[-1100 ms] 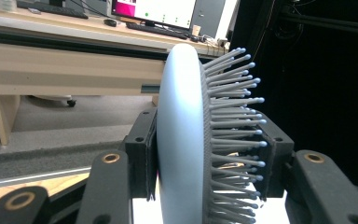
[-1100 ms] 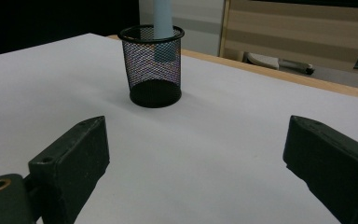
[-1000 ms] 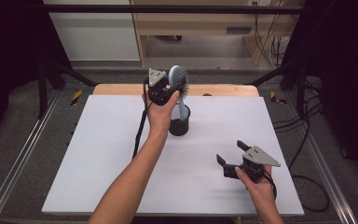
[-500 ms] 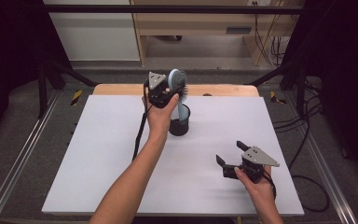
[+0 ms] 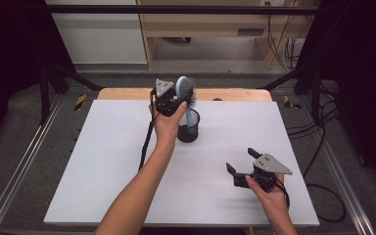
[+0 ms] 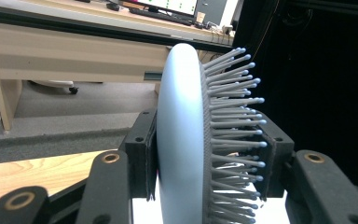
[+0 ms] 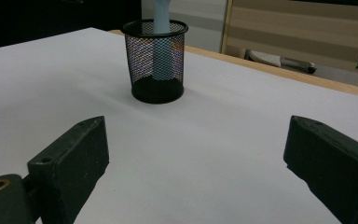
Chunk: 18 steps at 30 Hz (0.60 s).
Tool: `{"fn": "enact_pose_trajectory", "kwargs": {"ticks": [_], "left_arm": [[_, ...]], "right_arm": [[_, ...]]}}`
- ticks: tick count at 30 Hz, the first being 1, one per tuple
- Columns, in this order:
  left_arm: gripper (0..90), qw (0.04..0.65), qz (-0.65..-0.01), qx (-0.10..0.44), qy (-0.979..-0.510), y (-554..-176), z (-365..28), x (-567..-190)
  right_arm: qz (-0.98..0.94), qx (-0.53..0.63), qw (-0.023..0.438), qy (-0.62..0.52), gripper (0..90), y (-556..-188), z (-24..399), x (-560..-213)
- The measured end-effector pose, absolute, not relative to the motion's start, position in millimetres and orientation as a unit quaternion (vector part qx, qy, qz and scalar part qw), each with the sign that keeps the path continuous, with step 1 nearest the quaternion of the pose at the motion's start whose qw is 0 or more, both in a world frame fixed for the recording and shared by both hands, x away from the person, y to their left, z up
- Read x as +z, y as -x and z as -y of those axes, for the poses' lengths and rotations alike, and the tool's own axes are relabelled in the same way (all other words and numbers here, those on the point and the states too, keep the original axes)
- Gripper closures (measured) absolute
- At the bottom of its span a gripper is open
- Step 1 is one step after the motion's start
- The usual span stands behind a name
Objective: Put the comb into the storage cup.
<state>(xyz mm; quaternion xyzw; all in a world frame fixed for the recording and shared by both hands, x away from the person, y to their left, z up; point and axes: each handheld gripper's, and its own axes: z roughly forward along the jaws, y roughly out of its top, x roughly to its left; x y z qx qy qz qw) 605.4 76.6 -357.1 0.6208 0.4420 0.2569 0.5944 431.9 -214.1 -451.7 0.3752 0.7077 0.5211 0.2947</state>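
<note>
**Two grippers, one hairbrush standing in the cup**

Two grippers over the white tabletop [image 5: 103, 161], and the action is on the left. The left gripper [image 5: 176, 98] is up at the far side, its jaws pinching the head of the pale blue hairbrush [image 5: 186, 90]. In the left gripper view it's clear: one pad flat against the smooth back of the brush [image 6: 179, 140], the other pressed into the bristle tips. The brush stands nearly upright, handle down inside the black mesh cup [image 5: 189, 128], which sits on the tabletop toward its far edge, about mid-width. The right gripper view shows that blue handle [image 7: 161, 42] through the mesh, reaching the cup's [image 7: 157, 60] bottom.

Over to the right: the right gripper [image 5: 242, 160] hangs near the front right of the tabletop, well apart from the cup, jaws spread wide with nothing between them, pointing toward the cup.
</note>
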Motion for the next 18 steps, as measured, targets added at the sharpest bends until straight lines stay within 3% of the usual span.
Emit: {"fn": "enact_pose_trajectory", "kwargs": {"ticks": [18], "left_arm": [[50.2,0.593,-0.446,0.252,-0.621,-605.8,-79.1,-363.7]], "right_arm": [[-0.71,0.52,0.294,-0.374,6.8,-432.0,213.1,-452.3]]}}
